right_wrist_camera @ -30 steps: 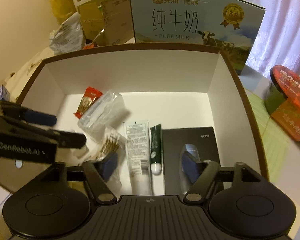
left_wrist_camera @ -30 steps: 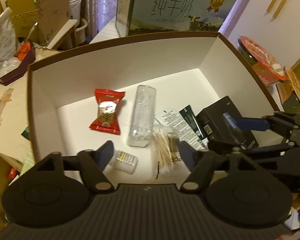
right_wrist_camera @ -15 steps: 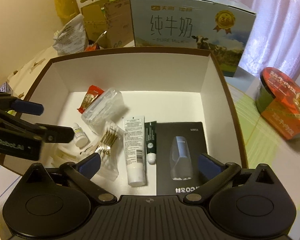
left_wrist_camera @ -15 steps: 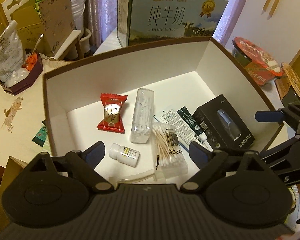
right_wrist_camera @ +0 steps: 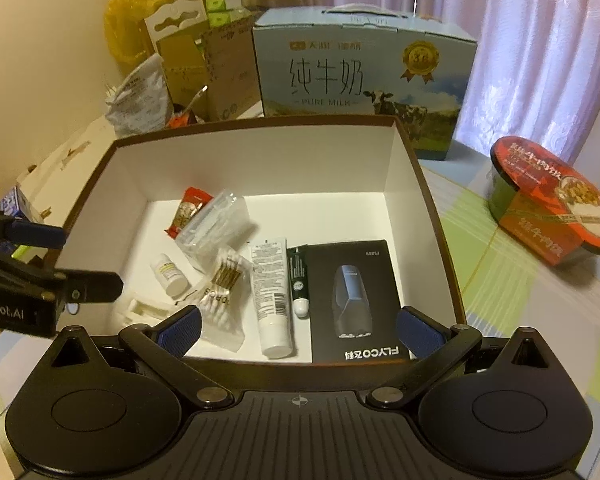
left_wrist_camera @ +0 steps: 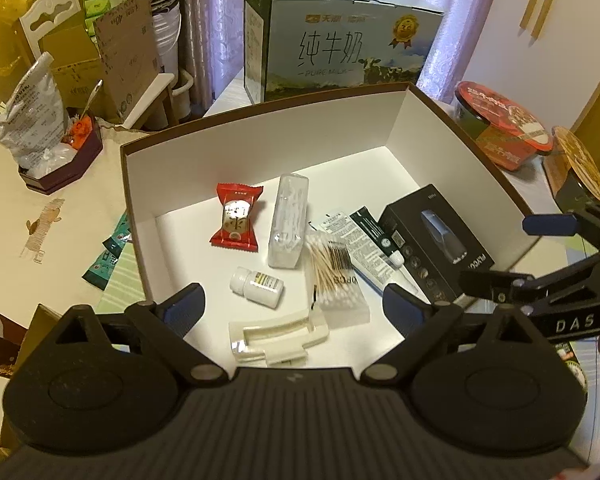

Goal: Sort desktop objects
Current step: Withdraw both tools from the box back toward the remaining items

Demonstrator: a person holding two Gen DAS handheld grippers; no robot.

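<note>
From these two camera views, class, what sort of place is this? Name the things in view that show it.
Most likely a lived-in home room, not a lab: a pure-milk gift carton and an instant noodle bowl stand on a cloth-covered table, with curtains behind and toiletries in an open box.

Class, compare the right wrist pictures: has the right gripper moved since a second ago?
Yes. The right gripper has drawn back and opened: the storage box now looks smaller against it, its near wall is visible, and the fingers stand wider apart.
</note>
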